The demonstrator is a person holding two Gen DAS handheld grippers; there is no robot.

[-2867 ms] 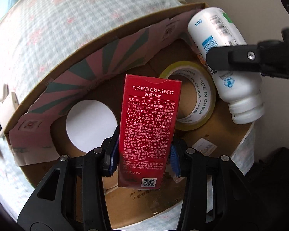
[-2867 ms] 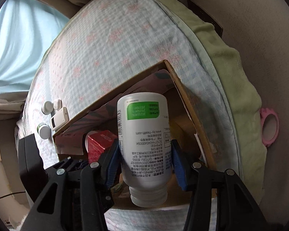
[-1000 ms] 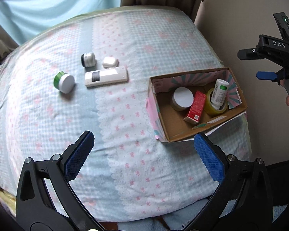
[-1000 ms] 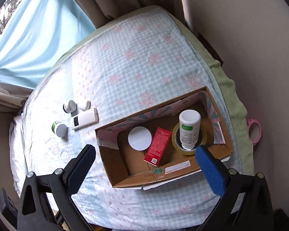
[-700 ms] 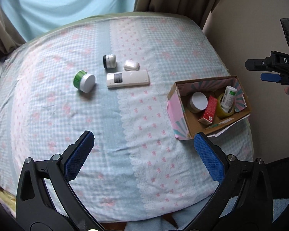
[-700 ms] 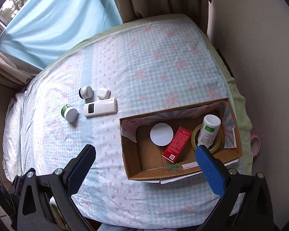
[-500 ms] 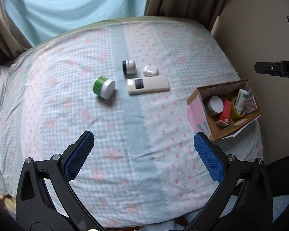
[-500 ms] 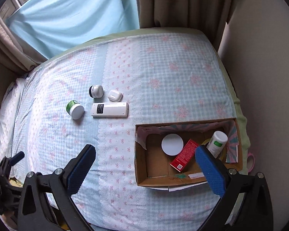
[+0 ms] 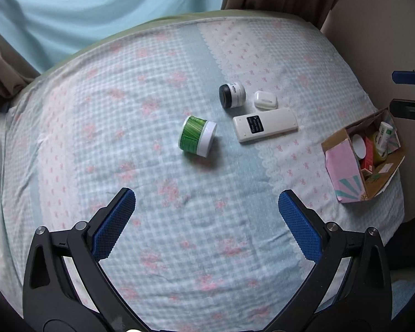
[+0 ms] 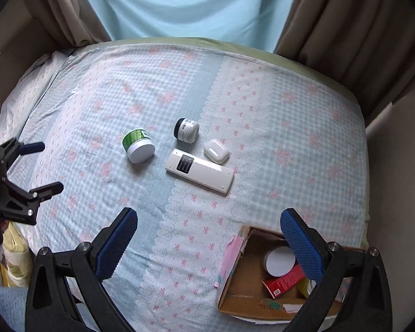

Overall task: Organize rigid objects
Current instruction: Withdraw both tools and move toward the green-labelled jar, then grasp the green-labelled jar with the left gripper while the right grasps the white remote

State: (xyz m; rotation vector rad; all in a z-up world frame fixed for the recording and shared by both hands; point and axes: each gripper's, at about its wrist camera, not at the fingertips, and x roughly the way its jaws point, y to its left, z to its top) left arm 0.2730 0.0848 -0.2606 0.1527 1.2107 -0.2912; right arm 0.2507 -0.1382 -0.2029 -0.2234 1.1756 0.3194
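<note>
Left gripper: fingers spread wide, holding nothing, above the bed. Right gripper: fingers likewise wide apart and empty. On the bedcover, grouped near one another: green jar on its side, black-lidded jar, white earbud case, white remote. Cardboard box sits well apart at the bed's right edge, containing a white-lidded jar, red carton, tape roll and white bottle.
</note>
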